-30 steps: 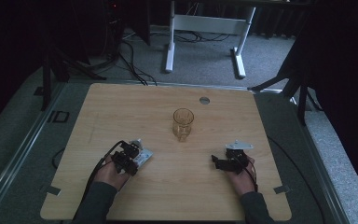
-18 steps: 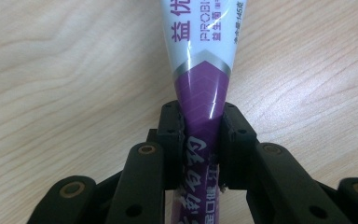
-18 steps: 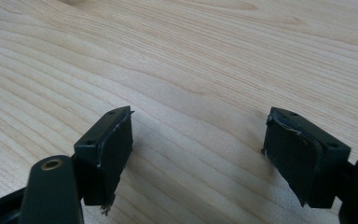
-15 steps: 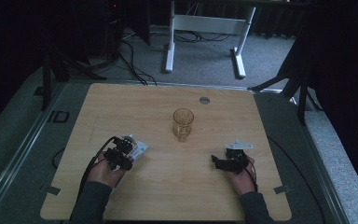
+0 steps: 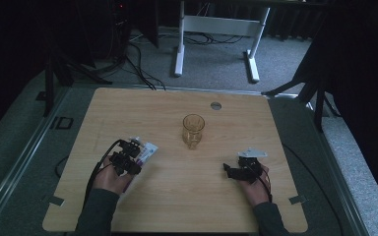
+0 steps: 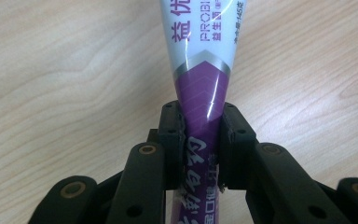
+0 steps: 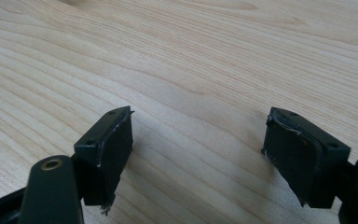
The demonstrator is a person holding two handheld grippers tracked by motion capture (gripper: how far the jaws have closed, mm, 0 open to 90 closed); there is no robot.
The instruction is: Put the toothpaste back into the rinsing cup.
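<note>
A white and purple toothpaste tube (image 6: 200, 56) with printed characters lies along the wooden table, and my left gripper (image 6: 199, 135) is shut on its purple end. From above, that tube (image 5: 146, 150) pokes out to the right of my left gripper (image 5: 130, 155) at the table's front left. An amber drinking glass (image 5: 193, 130) stands upright near the table's middle. My right gripper (image 5: 234, 172) rests at the front right, a little way off the glass. Its jaws stand wide open in the right gripper view (image 7: 198, 140), with bare wood between them.
The wooden table (image 5: 177, 206) has a round grommet (image 5: 216, 105) near its far edge. A white desk frame (image 5: 216, 29) stands on the floor behind it. Cables trail from both grippers toward the front edge.
My left gripper has shifted a little to the left and up the table with the tube in it. The right gripper and the glass have stayed put.
</note>
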